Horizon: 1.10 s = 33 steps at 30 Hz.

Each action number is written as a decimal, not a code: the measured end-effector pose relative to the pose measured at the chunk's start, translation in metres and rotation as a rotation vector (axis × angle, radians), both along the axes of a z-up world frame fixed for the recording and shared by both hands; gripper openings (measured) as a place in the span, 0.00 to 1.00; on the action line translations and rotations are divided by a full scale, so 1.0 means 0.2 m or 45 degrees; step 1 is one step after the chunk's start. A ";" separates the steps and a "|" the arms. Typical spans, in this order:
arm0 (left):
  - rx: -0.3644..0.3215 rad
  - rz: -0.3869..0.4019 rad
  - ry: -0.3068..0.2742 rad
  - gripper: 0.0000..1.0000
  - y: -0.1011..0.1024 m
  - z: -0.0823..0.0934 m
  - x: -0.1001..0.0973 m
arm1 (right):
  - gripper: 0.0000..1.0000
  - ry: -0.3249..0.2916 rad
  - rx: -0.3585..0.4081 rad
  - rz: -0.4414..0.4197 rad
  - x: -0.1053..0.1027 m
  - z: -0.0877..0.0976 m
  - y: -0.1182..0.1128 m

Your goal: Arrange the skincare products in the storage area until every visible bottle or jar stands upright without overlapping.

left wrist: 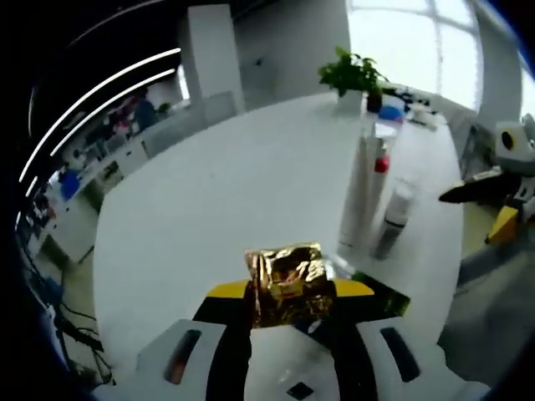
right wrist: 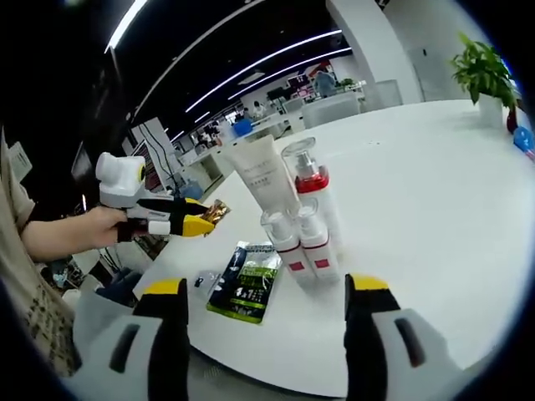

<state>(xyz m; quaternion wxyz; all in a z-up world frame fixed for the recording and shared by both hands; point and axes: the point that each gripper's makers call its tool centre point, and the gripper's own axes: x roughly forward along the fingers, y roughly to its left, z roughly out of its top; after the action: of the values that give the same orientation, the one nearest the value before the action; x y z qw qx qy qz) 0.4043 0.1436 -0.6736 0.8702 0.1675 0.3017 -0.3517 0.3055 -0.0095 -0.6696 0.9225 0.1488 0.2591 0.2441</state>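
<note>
The gold packet (left wrist: 287, 284) is pinched between your left gripper's (left wrist: 288, 292) jaws, crumpled, lifted off the counter (left wrist: 226, 200). In the right gripper view the same gripper (right wrist: 188, 219) is seen from the side, held in a hand (right wrist: 96, 227) out past the counter's edge, the packet's (right wrist: 216, 211) tip poking out beyond the jaws and pointing toward the products.

The standing group lies ahead of the left jaws and off to their right: a tall white tube (left wrist: 361, 188), a pump bottle with a red collar (left wrist: 378, 180) and a small bottle (left wrist: 393, 219), all upright and close together. From the right gripper view they are the tube (right wrist: 263, 177), the pump bottle (right wrist: 311, 188) and two small bottles with red bands (right wrist: 299, 244) standing side by side, touching or nearly so.

The dark green sachet (right wrist: 245, 282) lies flat on the counter just beside the small bottles, on the side toward your left hand, its long axis running from the counter's edge in toward the group. It sits between the held packet and the bottles, so your left gripper is the nearer one to it, though that one is already full.

Your right gripper (right wrist: 266, 313) hangs with jaws spread wide and nothing between them; the sachet and the small bottles sit straight ahead in the gap.

A potted plant (right wrist: 485, 77) stands well apart at the far side.
</note>
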 end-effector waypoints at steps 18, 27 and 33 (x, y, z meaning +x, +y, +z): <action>-0.051 -0.161 -0.011 0.33 -0.07 0.03 -0.29 | 0.49 0.007 0.095 0.113 -0.03 0.03 0.09; -0.095 -0.232 -0.013 0.33 -0.11 0.07 -0.40 | 0.44 0.052 0.159 0.215 -0.07 0.05 0.17; -0.131 -0.259 -0.022 0.33 -0.14 0.12 -0.47 | 0.42 0.065 0.309 0.268 -0.10 0.12 0.30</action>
<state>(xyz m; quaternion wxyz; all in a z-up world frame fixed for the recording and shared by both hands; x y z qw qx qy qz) 0.3106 0.1165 -0.6502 0.8401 0.1556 0.2571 -0.4517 0.2858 0.0501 -0.6456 0.8601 0.2375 0.2653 0.3653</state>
